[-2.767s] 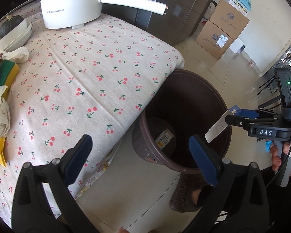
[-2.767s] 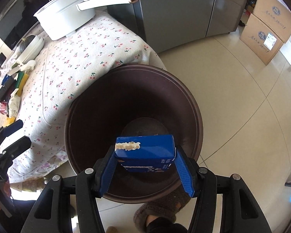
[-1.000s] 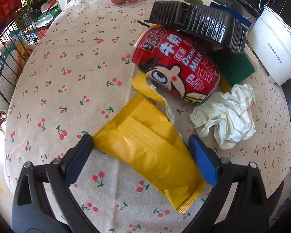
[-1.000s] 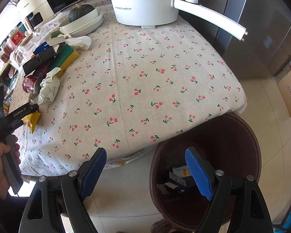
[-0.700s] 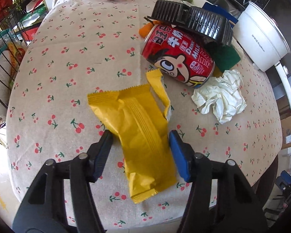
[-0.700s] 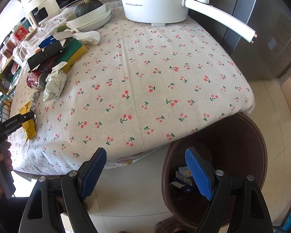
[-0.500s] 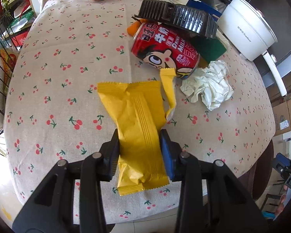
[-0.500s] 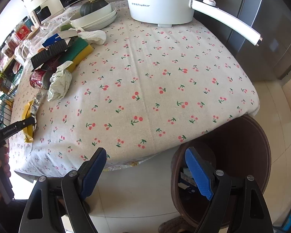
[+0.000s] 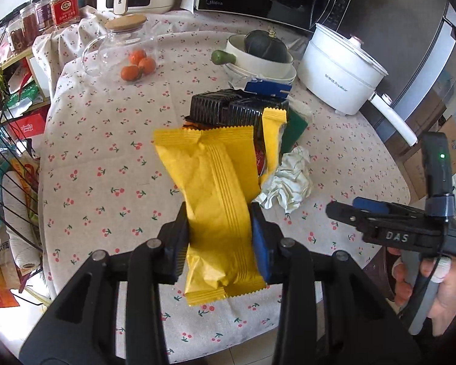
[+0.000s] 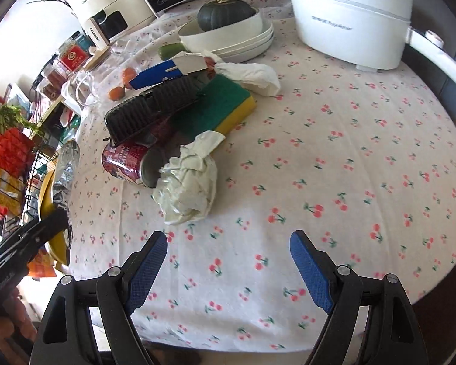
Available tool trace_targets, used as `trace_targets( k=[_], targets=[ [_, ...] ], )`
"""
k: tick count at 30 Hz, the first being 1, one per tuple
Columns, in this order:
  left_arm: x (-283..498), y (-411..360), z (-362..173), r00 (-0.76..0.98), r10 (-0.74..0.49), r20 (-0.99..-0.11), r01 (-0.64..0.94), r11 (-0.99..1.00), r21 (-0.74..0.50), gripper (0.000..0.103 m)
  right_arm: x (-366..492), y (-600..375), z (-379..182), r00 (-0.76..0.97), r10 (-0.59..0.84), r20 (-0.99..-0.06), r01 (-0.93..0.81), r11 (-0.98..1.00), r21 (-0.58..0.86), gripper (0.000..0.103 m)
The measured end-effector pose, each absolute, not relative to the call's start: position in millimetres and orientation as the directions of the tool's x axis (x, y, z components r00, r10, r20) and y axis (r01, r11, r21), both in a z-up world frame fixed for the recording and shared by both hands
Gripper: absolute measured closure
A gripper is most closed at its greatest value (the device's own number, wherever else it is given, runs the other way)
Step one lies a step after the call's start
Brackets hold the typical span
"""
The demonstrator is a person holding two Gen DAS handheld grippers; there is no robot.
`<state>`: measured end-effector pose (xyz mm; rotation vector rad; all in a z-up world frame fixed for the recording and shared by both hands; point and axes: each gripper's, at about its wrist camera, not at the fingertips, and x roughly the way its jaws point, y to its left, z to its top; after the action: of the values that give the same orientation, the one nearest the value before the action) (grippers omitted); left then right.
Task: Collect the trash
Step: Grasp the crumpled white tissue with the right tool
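Yellow wrapper [image 9: 219,200] pinched mid-length between left gripper [image 9: 220,234] jaws, clear of tabletop [image 9: 112,164]. Light, crinkly, slick foil; mid-body hold looks adequate. Right gripper [image 10: 228,261] jaws wide, empty; crumpled tissue [image 10: 188,188] just ahead-left, soft, take across bulk.

On the table [image 10: 364,158], the crumpled tissue [image 10: 188,188] lies just in front of the can [image 10: 127,164]; the tray [image 10: 149,109] sits behind the can, the sponge [image 10: 225,106] to its right.
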<state>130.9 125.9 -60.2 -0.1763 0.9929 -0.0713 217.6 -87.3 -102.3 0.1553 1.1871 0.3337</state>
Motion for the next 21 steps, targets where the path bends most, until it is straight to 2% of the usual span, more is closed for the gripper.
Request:
trace_targets(
  k=[6,14,21],
  targets=[
    [135.8,139.8,-61.1,0.542,-0.159,-0.825,-0.034,0.977,-0.211,0.064,251.8,-53.1,-127.1,0.323,0.32,-0.891,-0.155,0.946,0.284,0.033],
    [141.7,147.0,-68.5,0.521,-0.196,-0.831,-0.062,0.962,-0.266,0.064,259.5,-35.0,-130.7,0.315,0.329,-0.89,-0.196,0.94,0.278,0.07],
    [139.9,133.3,-66.7,0.517,-0.216,-0.828,-0.037,0.961,-0.274,0.064,237.6,-64.8,-106.2,0.332,0.304,-0.893,-0.211,0.947,0.244,0.073]
  ],
)
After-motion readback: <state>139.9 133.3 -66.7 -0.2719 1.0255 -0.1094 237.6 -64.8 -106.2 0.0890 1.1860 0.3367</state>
